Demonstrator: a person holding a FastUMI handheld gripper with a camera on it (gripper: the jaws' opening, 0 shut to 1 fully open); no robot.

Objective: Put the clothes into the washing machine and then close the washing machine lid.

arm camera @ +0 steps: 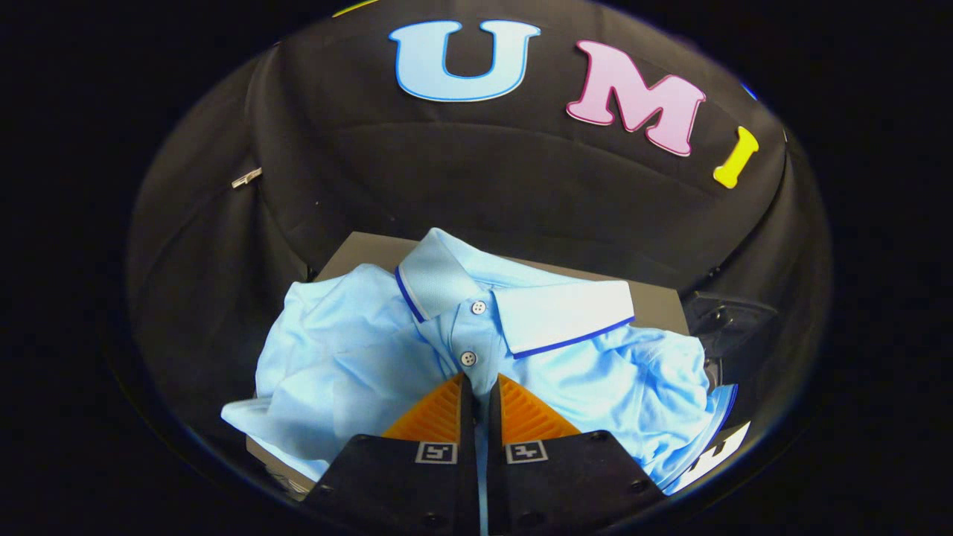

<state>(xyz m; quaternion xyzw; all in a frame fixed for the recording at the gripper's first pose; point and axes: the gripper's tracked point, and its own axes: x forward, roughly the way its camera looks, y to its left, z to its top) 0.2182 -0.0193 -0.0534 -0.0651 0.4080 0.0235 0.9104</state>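
Gripper (479,387) fingers pressed nearly together, pinching a fold of the light blue polo shirt (357,357) between them; fabric strip visible in the narrow gap running down between the two fingers. Pinch point sits on the placket just below the lower white button (468,358). Upper button (478,307) just above it, between the collar halves.

Polo shirt is crumpled, spread over a grey flat surface (655,301), covering most of it. Only the far edge and far right corner of that surface show bare, plus a bit of the far left corner behind the collar. Can't tell if this surface is the washing machine top or lid. Collar (558,316) light blue with dark blue trim line, lies open toward the far edge, right flap flat and left flap folded up. Left side of shirt bunched with deep creases, a sleeve or hem point hangs past the near left corner. Right side drapes over the near right edge, hem with blue trim hanging past it.

Dark machine part (726,320) just beyond the right edge of the surface, partly hidden by shirt, details unclear. Black cloth wall (484,179) behind everything
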